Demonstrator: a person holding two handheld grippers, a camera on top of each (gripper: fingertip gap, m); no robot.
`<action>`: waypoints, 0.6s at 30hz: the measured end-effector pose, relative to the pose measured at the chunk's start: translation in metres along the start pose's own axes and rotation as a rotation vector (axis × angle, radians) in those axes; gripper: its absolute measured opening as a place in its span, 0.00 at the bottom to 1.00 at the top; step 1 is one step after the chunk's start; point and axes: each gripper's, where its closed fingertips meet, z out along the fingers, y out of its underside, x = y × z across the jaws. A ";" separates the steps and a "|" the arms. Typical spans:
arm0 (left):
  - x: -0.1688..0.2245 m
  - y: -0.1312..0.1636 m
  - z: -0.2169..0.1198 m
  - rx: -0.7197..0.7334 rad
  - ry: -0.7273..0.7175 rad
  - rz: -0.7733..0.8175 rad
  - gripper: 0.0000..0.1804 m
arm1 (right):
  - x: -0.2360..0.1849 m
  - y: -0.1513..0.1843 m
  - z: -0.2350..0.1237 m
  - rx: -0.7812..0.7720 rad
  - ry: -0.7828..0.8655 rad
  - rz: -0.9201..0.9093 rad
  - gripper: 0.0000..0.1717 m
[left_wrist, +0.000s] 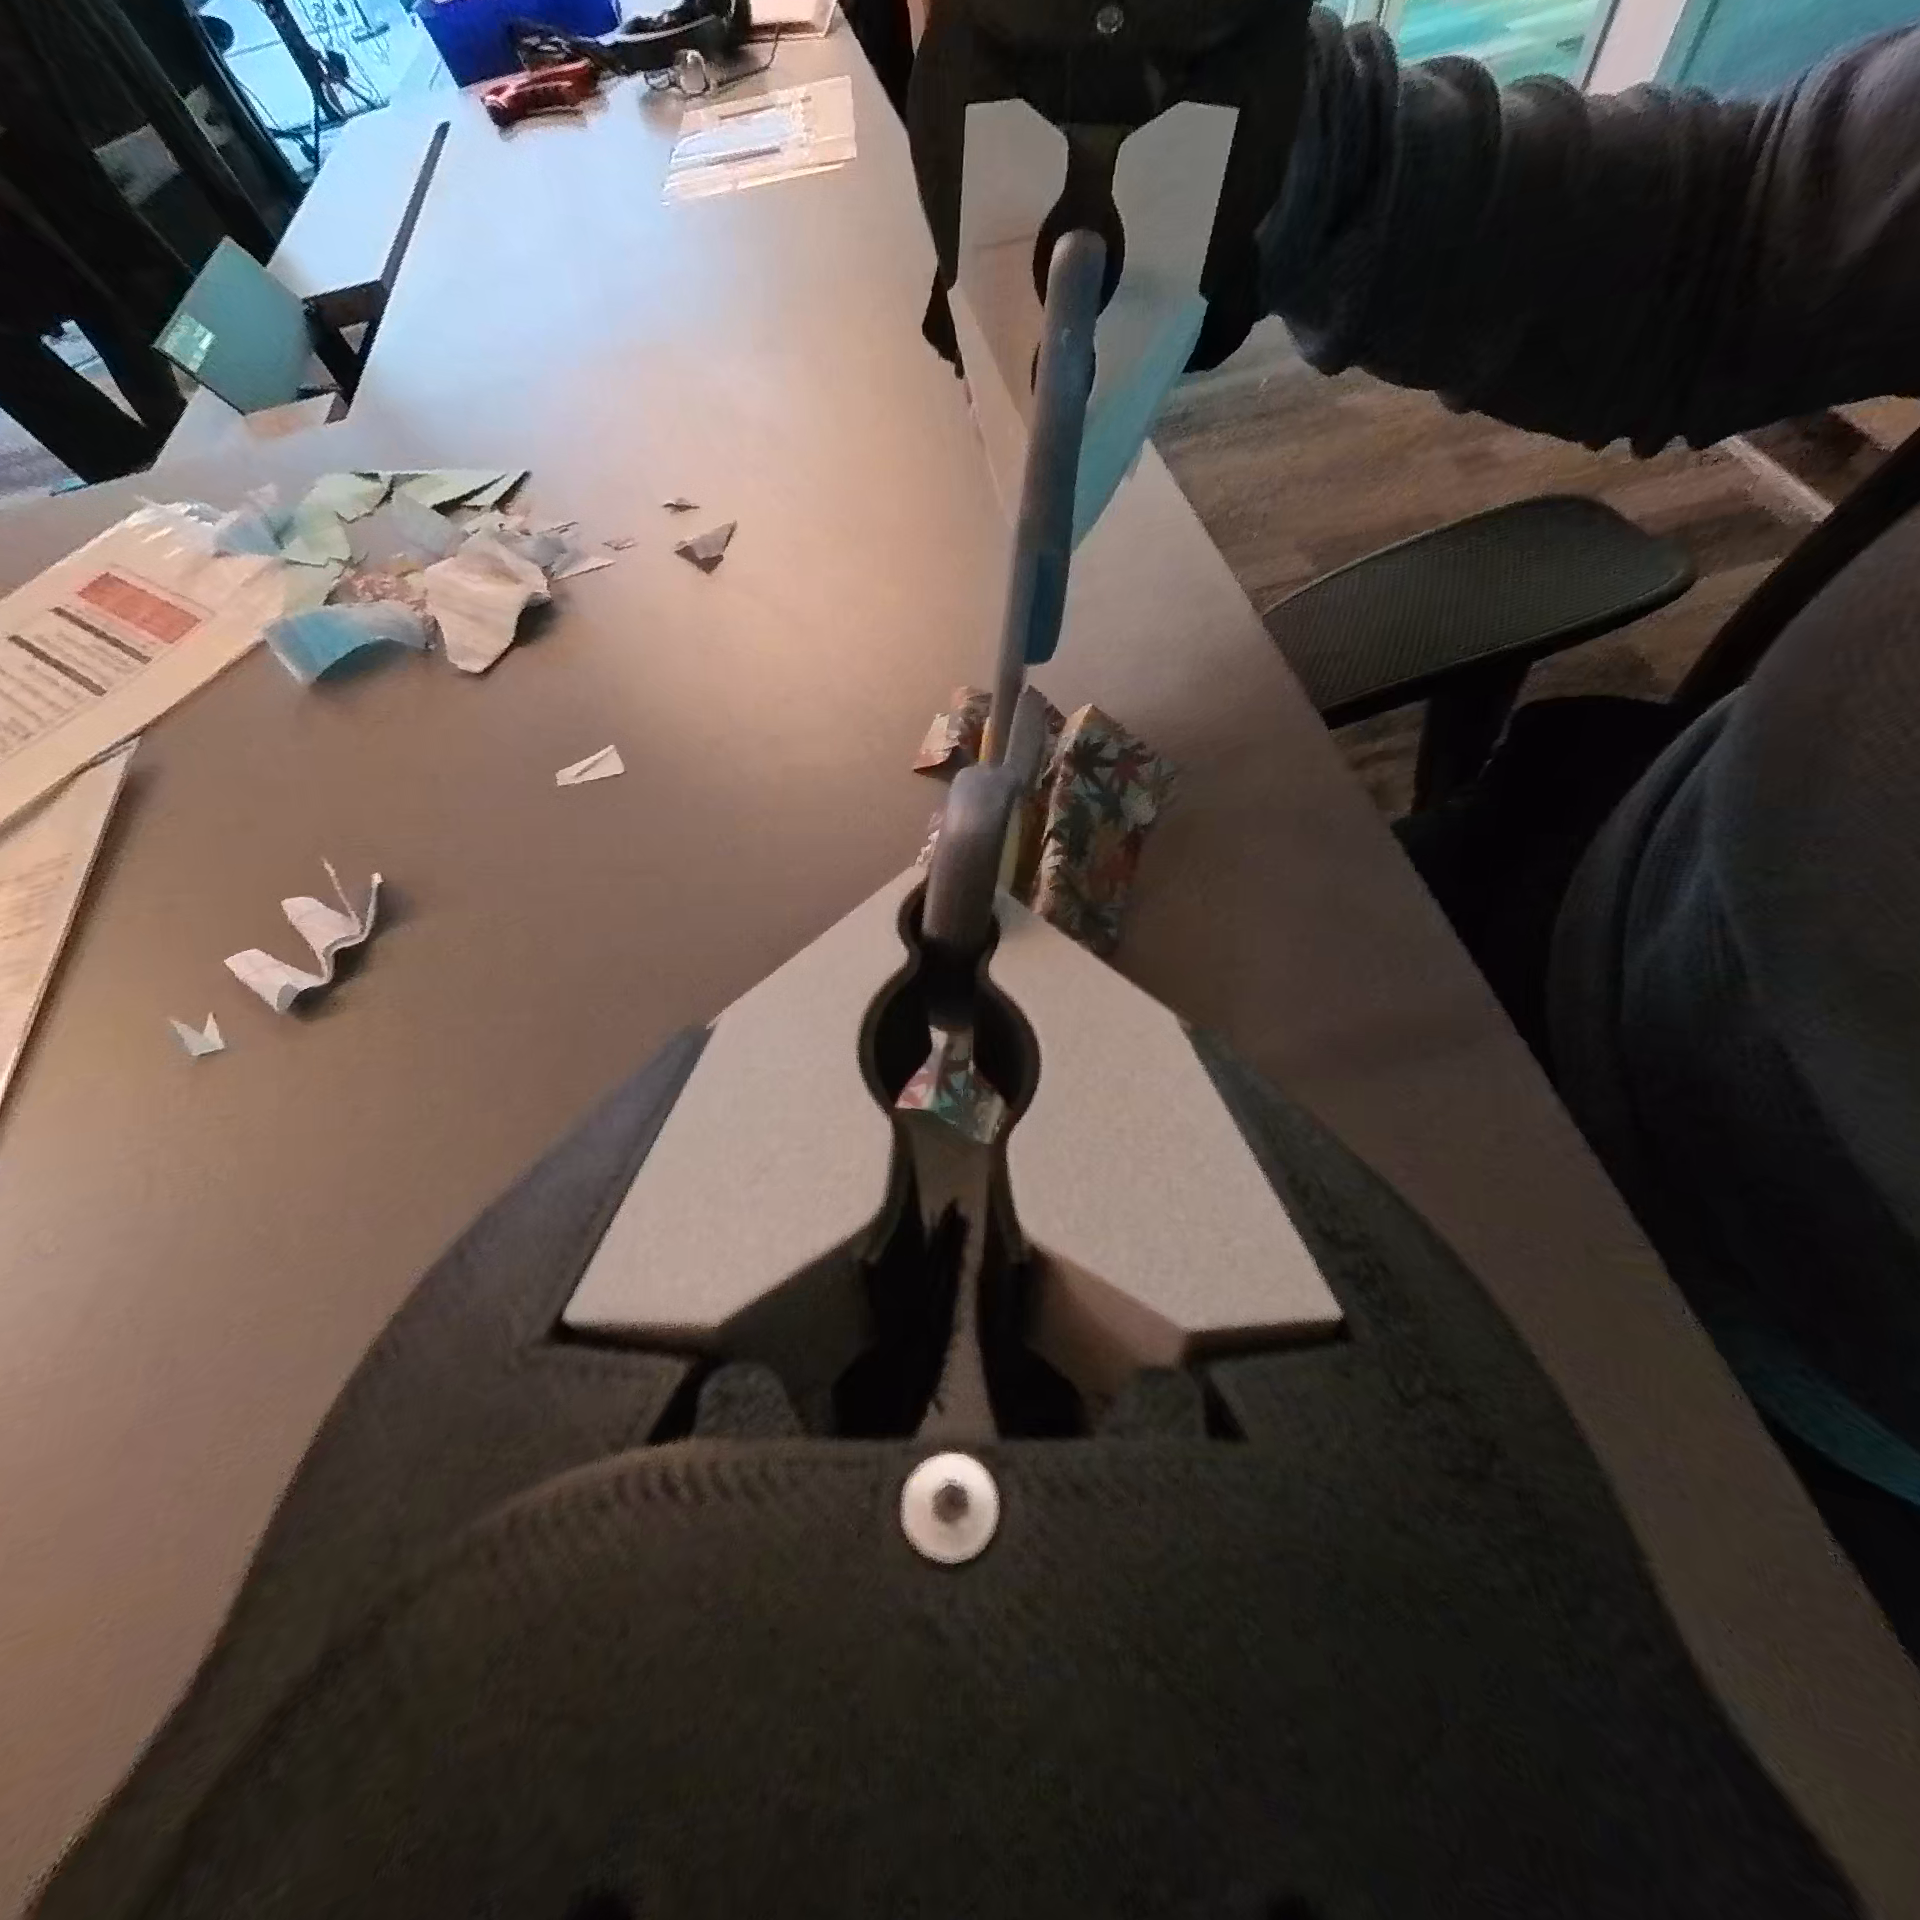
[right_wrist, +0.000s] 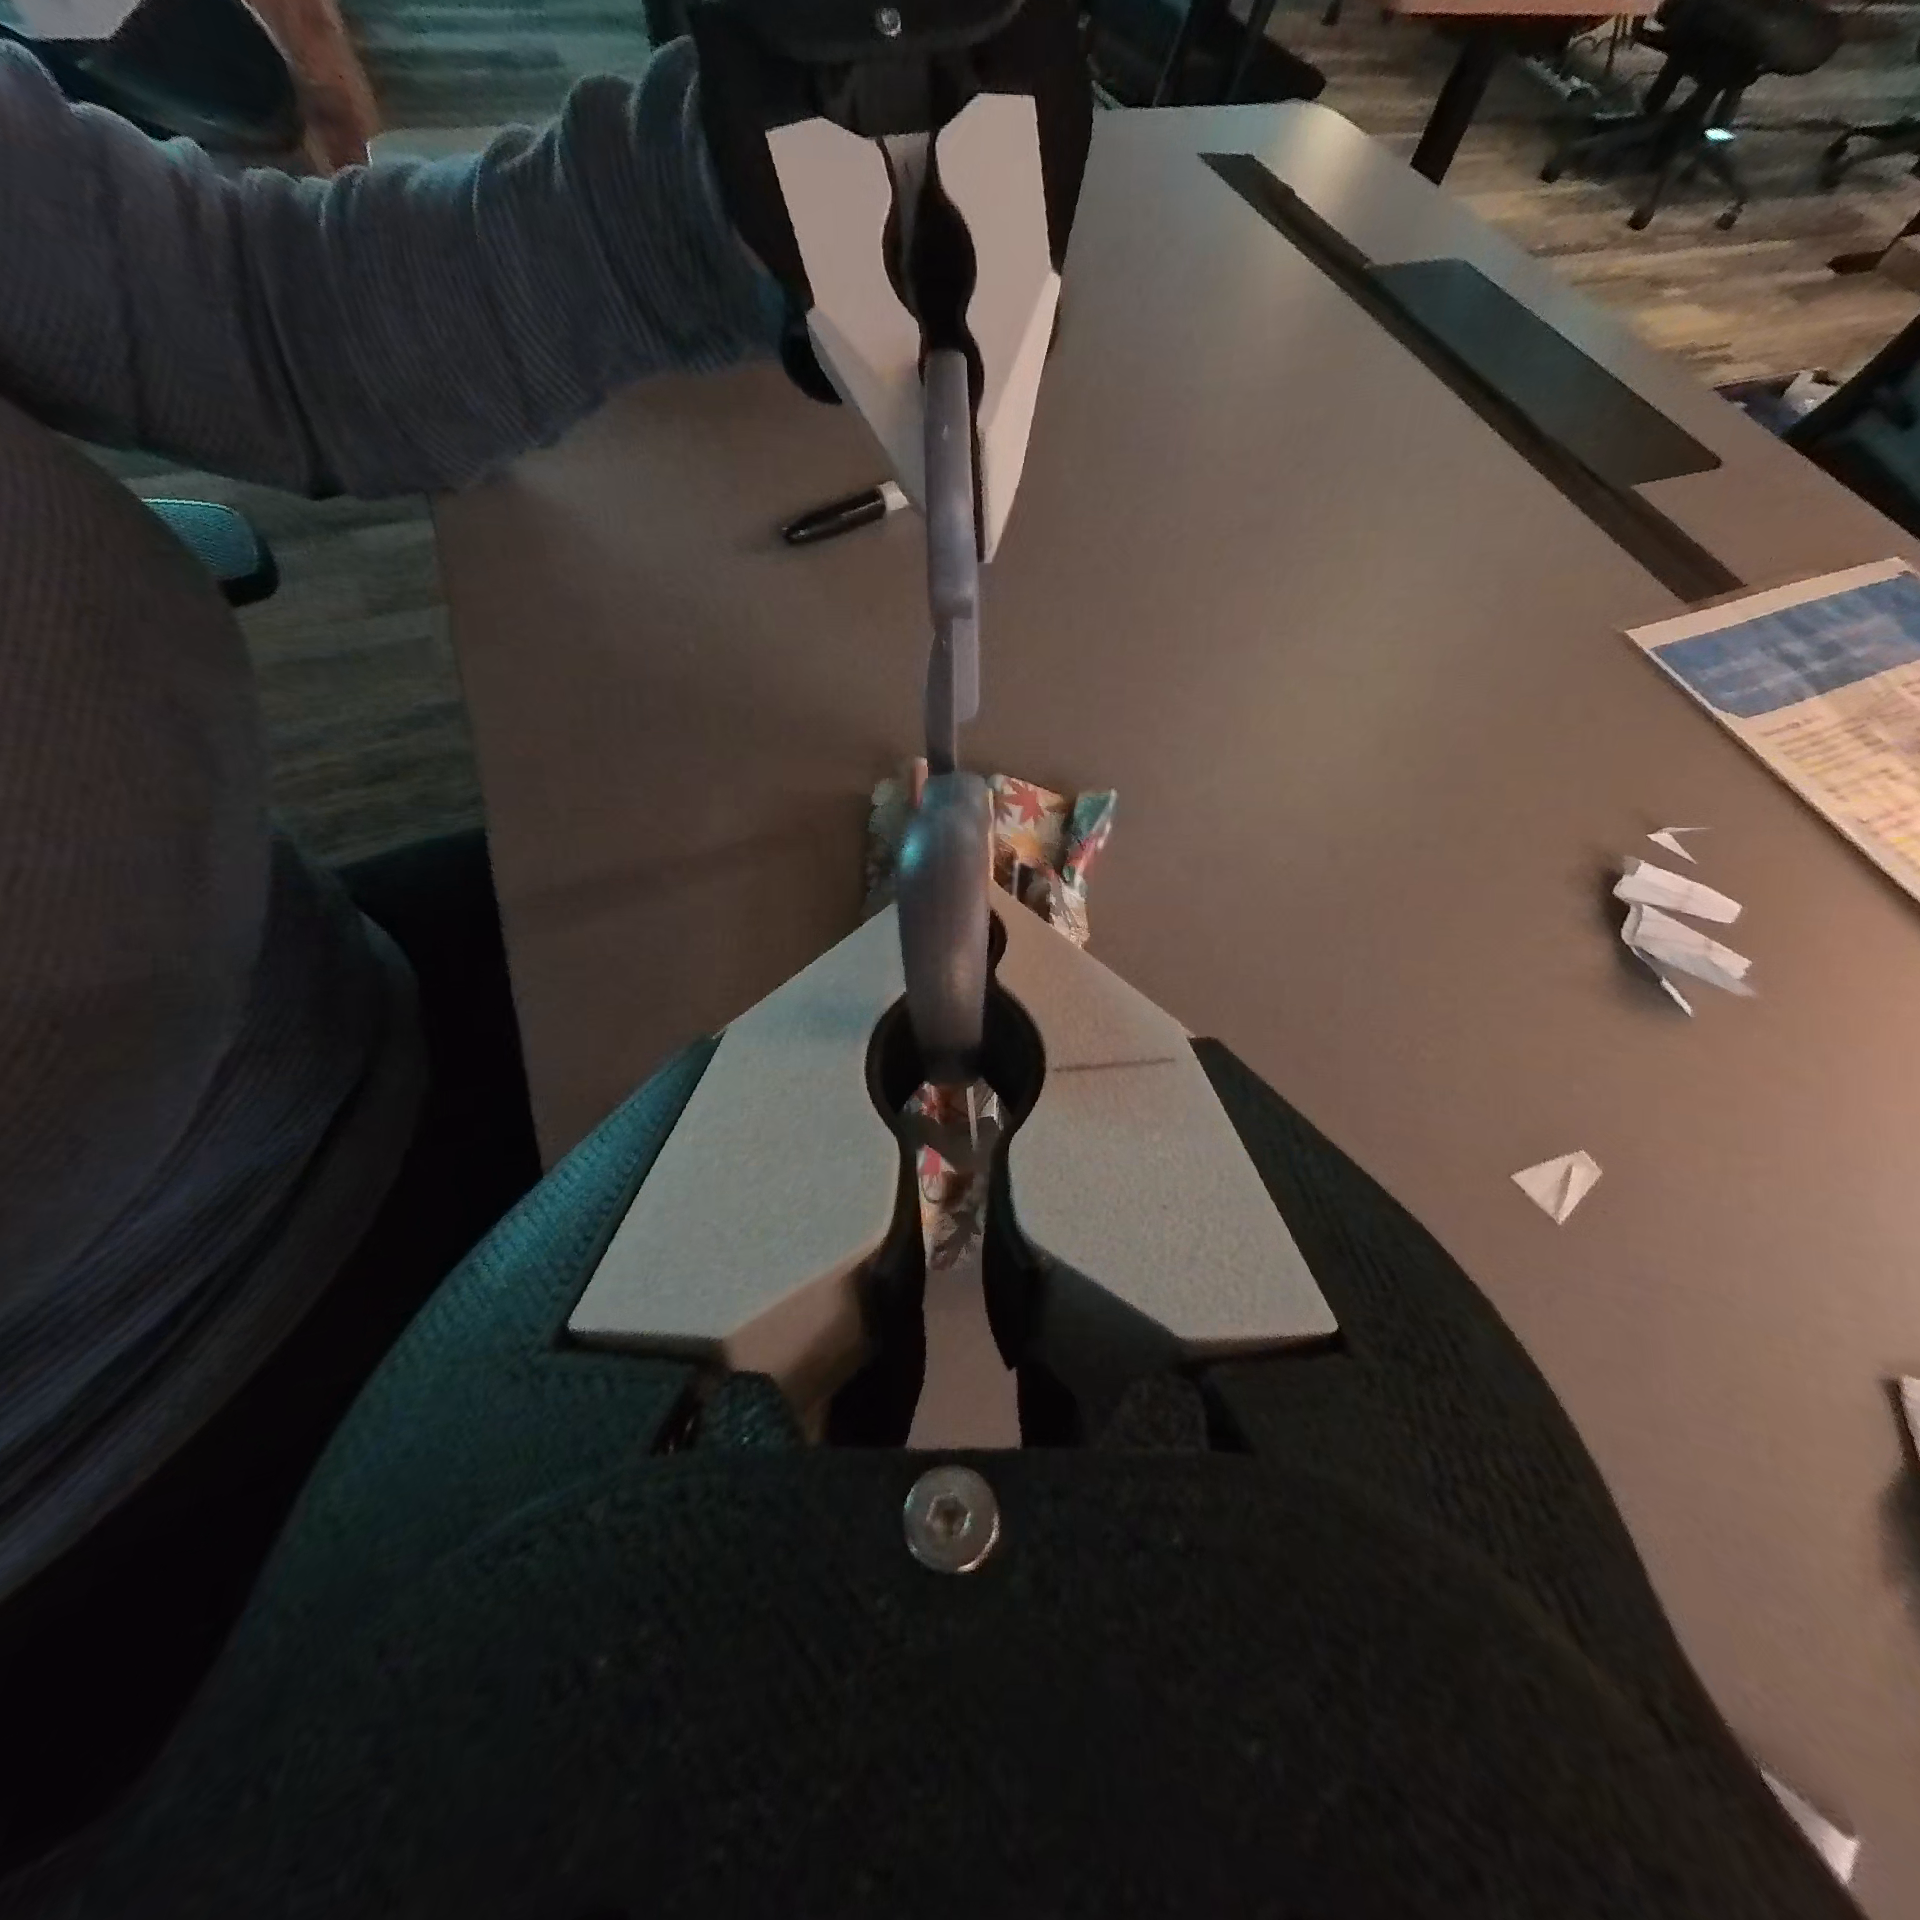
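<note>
the left gripper (left_wrist: 961, 914) and right gripper (right_wrist: 951, 987) face each other above the tabletop (left_wrist: 644, 790), near its edge beside the seated person (left_wrist: 1766, 987). both sets of jaws are closed, each gripping one handle of a pair of grey scissors (left_wrist: 1023, 623) that spans the gap between them. under the scissors lies a folded piece of floral-patterned paper (left_wrist: 1101, 831) on the tabletop. to the left gripper's left are a pile of blue and white paper scraps (left_wrist: 416, 582), a crumpled white strip (left_wrist: 307, 951) and printed sheets (left_wrist: 94, 644). a black marker (right_wrist: 836, 516) lies behind the left gripper in the right wrist view.
</note>
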 end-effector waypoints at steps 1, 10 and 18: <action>-0.001 0.001 -0.001 -0.003 -0.002 -0.001 0.00 | 0.001 0.000 0.001 -0.003 0.000 -0.002 0.00; -0.010 -0.009 -0.019 -0.037 -0.041 0.022 0.00 | 0.009 -0.020 0.003 -0.030 -0.022 -0.031 0.00; -0.018 0.005 -0.023 0.054 -0.006 -0.091 0.00 | 0.015 -0.018 0.008 -0.006 -0.075 0.014 0.00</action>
